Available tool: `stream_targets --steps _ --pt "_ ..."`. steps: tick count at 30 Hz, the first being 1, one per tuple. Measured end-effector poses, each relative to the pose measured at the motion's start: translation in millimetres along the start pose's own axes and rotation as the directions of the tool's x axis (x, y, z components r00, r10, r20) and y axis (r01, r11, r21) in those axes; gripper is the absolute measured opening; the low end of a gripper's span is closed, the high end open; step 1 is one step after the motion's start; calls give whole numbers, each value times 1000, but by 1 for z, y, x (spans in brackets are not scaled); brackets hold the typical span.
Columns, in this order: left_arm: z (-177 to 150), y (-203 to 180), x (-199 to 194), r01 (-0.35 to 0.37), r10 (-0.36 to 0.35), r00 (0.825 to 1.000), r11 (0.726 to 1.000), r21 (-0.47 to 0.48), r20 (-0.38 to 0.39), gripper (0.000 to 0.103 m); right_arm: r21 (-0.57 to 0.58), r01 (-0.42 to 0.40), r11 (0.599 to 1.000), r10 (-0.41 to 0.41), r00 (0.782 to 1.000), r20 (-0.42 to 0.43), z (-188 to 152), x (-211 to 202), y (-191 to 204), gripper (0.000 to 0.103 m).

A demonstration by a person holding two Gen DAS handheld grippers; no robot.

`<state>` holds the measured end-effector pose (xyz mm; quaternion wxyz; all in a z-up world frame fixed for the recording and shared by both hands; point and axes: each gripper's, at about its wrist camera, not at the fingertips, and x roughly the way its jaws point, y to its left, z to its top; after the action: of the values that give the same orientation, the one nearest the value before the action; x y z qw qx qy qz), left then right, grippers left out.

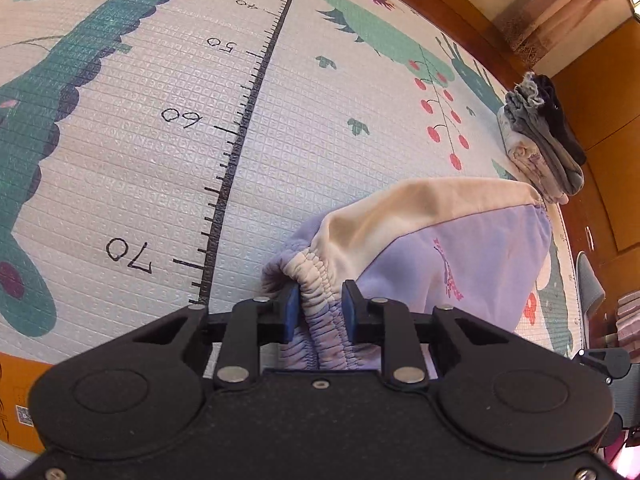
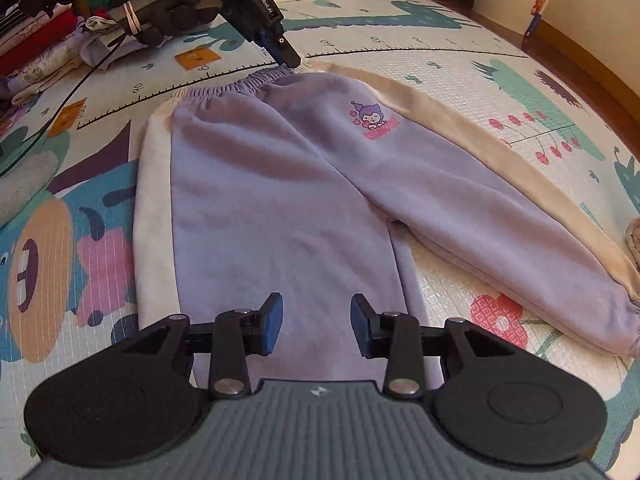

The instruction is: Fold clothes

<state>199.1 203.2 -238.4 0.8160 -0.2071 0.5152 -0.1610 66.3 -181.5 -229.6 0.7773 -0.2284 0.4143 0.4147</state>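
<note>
Lilac fleece trousers [image 2: 288, 184] with cream side stripes, spread flat on the patterned foam play mat [image 2: 460, 68], legs splayed apart toward the right wrist camera, a small cartoon print [image 2: 378, 124] near the waist. Gathered elastic waistband [image 1: 320, 280] pinched at one corner between the blue pads [image 1: 291, 312] of the left gripper [image 1: 320, 312], closed on the fabric and lifting it off the mat. From the right wrist view, same left gripper [image 2: 290, 58] held by a black-gloved hand [image 2: 176, 8] at the far waistband edge. Right gripper [image 2: 316, 324] parted, hovering just above the nearer trouser leg [image 2: 280, 280], holding nothing.

Step in hand, by judgement: start of the first fold, one waist corner secured, the hem end not yet taken. Next move likely calls for closing the right gripper on the leg cuff or side seam, then carrying one half across the other lengthwise, both ends together to keep the cloth from twisting. Stack of folded garments [image 1: 540, 140] at the mat's far edge, well apart.
</note>
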Motion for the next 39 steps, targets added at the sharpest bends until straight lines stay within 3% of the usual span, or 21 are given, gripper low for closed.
stream_targets --steps 1,3,4,7,10,13,17,22,27,33,35,36,37,38,39 --pt "0 -2 -1 21 -21 1000 1000 0 3 3 5 1 1000 -1 1000 0 0 1 0 41" --pt "2 -5 -22 72 -77 987 996 43 141 3 19 3 1000 -3 1000 -4 0 3 -2 44" --pt "3 6 -20 54 -53 987 999 3 154 3 24 5 1000 -5 1000 -8 -1 5 -3 45" --pt "3 30 -5 -24 36 993 995 -99 115 3 31 11 999 -10 1000 -20 -3 11 -3 45" --pt "4 29 -8 -36 48 987 996 -84 152 3 26 10 1000 -9 1000 -23 -5 13 0 45" --pt "8 33 1 -80 91 987 993 -83 134 5 32 19 999 -18 1000 -18 -3 11 -6 46" --pt "10 31 -4 -52 62 990 995 -85 127 6 44 42 998 -42 999 -7 10 3 -30 42" --pt "9 26 -5 -41 46 993 998 -40 112 6 52 60 997 -60 998 -10 56 1 -105 42" --pt "5 32 1 -29 39 991 997 -77 131 6 42 104 994 -103 994 -38 94 48 -159 43" --pt "5 33 3 -15 25 992 997 -78 127 6 -42 75 996 -79 991 -108 91 85 -171 43" --pt "6 32 3 -19 26 992 998 -57 120 6 -15 52 999 -54 993 -103 87 88 -173 39" --pt "6 32 4 -20 27 992 998 -55 120 6 41 29 999 -25 995 -94 88 88 -178 32" --pt "6 32 5 -22 29 992 998 -56 121 6 59 29 998 -23 996 -92 89 88 -180 13" --pt "6 32 5 -24 30 992 998 -57 122 6 56 41 998 -36 995 -93 90 89 -179 2" --pt "6 31 5 -28 34 992 998 -49 125 6 58 59 997 -55 995 -80 92 86 -179 2"
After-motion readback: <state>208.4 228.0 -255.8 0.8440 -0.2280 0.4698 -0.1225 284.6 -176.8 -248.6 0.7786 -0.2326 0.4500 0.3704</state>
